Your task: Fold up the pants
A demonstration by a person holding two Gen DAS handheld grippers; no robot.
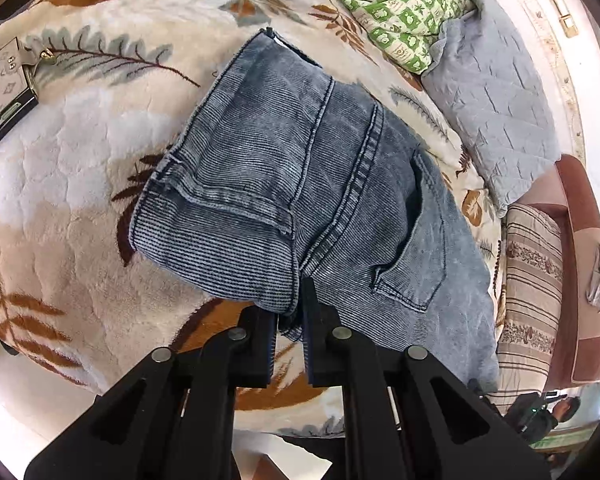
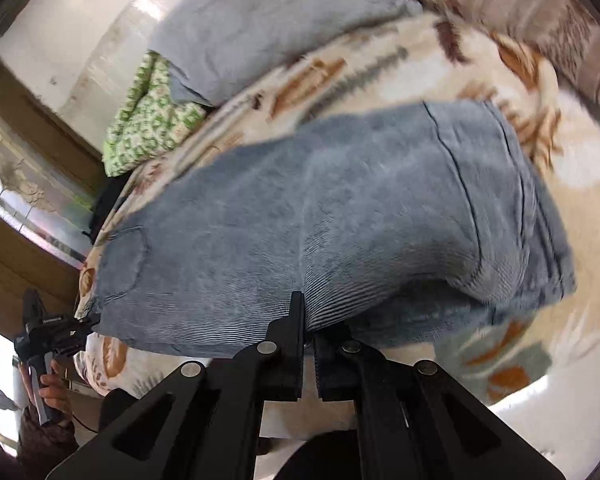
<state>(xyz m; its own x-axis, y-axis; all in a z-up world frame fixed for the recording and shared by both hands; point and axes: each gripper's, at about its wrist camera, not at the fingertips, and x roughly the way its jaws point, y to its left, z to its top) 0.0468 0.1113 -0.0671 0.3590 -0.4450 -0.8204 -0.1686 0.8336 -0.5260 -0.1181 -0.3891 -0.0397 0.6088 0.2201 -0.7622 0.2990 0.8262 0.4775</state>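
Observation:
The blue-grey ribbed denim pants (image 1: 300, 168) lie folded into a short stack on the bed, back pocket and seams facing up. My left gripper (image 1: 288, 306) is shut on the near edge of the denim, a bunch of cloth pinched between its black fingers. In the blurred right wrist view the pants (image 2: 320, 208) spread across the blanket. There my right gripper (image 2: 311, 318) is shut on another part of the near edge, with ribbed cloth rising from between the pads. At the far left of that view a hand (image 2: 50, 392) holds the left gripper (image 2: 56, 332) at the pants' corner.
A cream blanket with a leaf pattern (image 1: 80, 160) covers the bed. A green-and-white quilt (image 1: 400, 8) and a grey quilted pillow (image 1: 492, 112) lie at the far side. A patterned handbag (image 1: 4, 92) sits at the left. A striped cushion (image 1: 532, 280) lies at the right.

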